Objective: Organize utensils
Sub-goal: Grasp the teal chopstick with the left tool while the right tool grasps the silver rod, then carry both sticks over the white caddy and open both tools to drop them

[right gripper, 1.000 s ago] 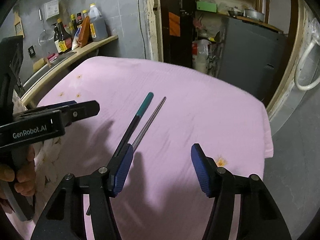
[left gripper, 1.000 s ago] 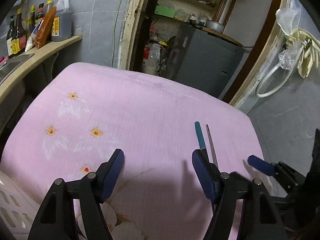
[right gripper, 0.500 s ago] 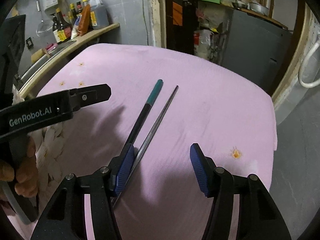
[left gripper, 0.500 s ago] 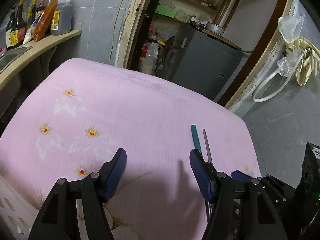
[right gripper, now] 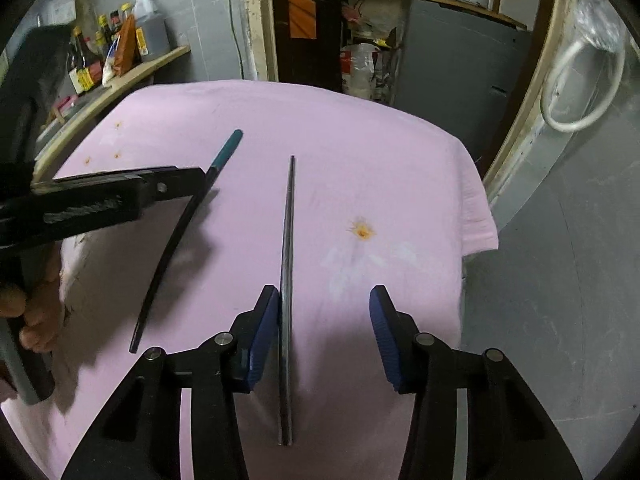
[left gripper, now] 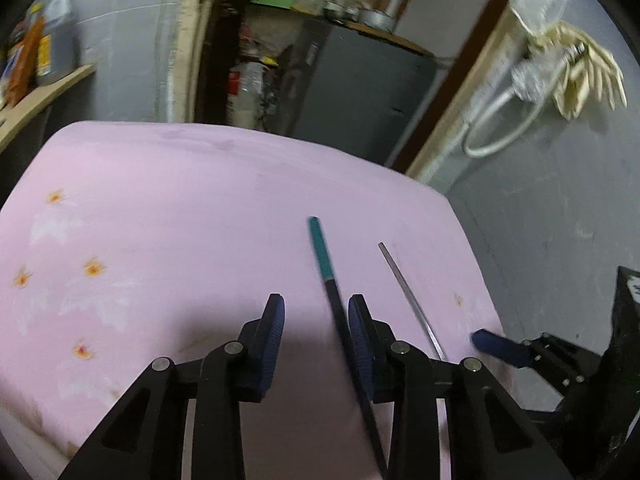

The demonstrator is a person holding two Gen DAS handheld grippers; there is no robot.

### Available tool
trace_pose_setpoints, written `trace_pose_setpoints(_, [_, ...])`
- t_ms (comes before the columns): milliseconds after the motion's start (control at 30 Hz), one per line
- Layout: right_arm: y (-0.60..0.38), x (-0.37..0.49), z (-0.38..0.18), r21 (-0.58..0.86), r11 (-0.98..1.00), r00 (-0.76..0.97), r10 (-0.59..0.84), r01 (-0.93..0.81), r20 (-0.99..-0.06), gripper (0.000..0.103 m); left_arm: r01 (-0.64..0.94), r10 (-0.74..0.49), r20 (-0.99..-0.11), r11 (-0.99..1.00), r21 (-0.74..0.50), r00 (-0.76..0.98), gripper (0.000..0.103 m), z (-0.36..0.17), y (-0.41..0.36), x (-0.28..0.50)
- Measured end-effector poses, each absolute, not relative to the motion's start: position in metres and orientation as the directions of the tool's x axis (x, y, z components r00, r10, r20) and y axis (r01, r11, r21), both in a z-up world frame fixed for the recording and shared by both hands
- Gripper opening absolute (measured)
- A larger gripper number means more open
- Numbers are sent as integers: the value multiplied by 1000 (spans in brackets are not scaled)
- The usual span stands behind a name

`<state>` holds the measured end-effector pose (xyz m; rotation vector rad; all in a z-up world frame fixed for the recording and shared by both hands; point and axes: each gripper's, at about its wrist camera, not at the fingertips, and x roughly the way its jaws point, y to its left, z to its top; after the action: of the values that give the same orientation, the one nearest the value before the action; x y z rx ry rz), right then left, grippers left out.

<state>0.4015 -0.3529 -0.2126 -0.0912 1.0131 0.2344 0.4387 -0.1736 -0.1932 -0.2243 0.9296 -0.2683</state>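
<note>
Teal-tipped chopstick between open left hand-held gripper jaws.

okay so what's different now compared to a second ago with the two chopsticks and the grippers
The two sticks, close side by side before, now lie spread apart on the pink cloth. The left gripper has narrowed its jaws and moved over the teal-tipped chopstick; the right gripper has shifted so the metal chopstick runs between its fingers, against the left one. Neither looks gripped yet. The cloth and background are unchanged.

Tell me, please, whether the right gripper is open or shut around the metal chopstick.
Open. The right gripper has a wide gap between its blue pads; the metal chopstick lies on the pink cloth beside the left pad, not clamped.
</note>
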Motion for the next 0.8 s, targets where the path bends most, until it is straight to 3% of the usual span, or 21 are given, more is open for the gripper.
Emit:
trace_pose_setpoints(233, [-347, 433, -215, 72, 947, 495, 228, -313, -838, 41, 127, -254, -797, 967, -221, 548, 29, -191, -190, 462])
trace_pose_setpoints(500, [-314, 455, -212, 36, 912, 473, 245, -408, -846, 19, 147, -211, -838, 976, -158, 503, 13, -189, -197, 479])
trace_pose_setpoints(567, [-307, 461, -209, 51, 908, 442, 251, -416, -861, 8, 151, -222, -844, 974, -169, 489, 11, -189, -199, 481])
trace_pose_setpoints(667, [-316, 464, -207, 120, 919, 420, 284, -375, -862, 5, 131, -247, -846, 969, -210, 472, 9, -188, -192, 481])
trace_pose_setpoints(800, [-340, 442, -184, 218, 921, 495, 361, -324, -790, 4, 114, -285, -823, 958, -264, 492, 8, -183, -180, 466])
